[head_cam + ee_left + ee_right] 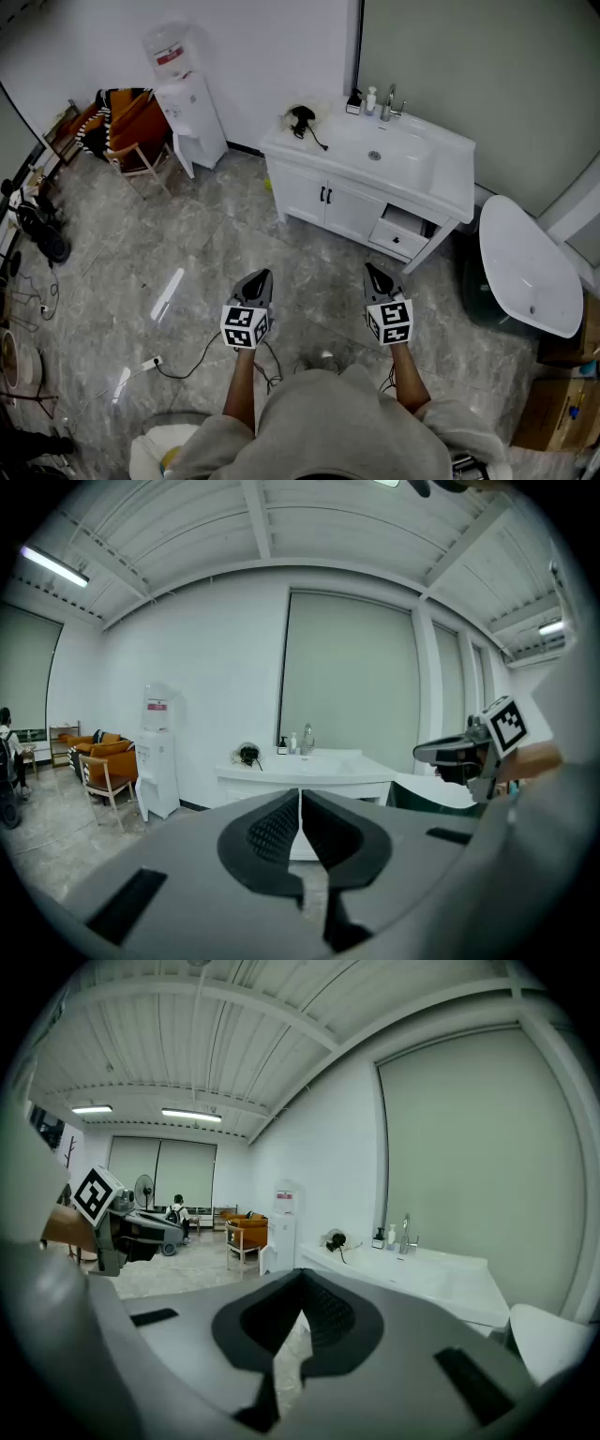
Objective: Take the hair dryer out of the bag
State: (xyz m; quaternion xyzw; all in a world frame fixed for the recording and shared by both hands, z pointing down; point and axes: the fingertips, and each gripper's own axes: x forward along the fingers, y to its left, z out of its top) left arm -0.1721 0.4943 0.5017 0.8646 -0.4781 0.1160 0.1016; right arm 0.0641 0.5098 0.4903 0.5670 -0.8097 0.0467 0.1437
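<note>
A black hair dryer (302,119) with its cord lies in what looks like a clear bag on the left end of the white vanity top (441,178), well ahead of me. It shows small in the left gripper view (248,754) and in the right gripper view (335,1239). My left gripper (258,278) and right gripper (377,275) hang side by side over the floor, pointing toward the vanity. Both are shut with nothing between the jaws, as seen close up for the left gripper (300,797) and the right gripper (301,1281).
The vanity has a sink, a tap (388,101), soap bottles (370,98) and a half-open drawer (403,232). A water dispenser (187,103) and an orange chair (131,131) stand at the back left. A white tub (525,267) and cardboard boxes (562,403) are on the right. Cables (187,364) cross the floor.
</note>
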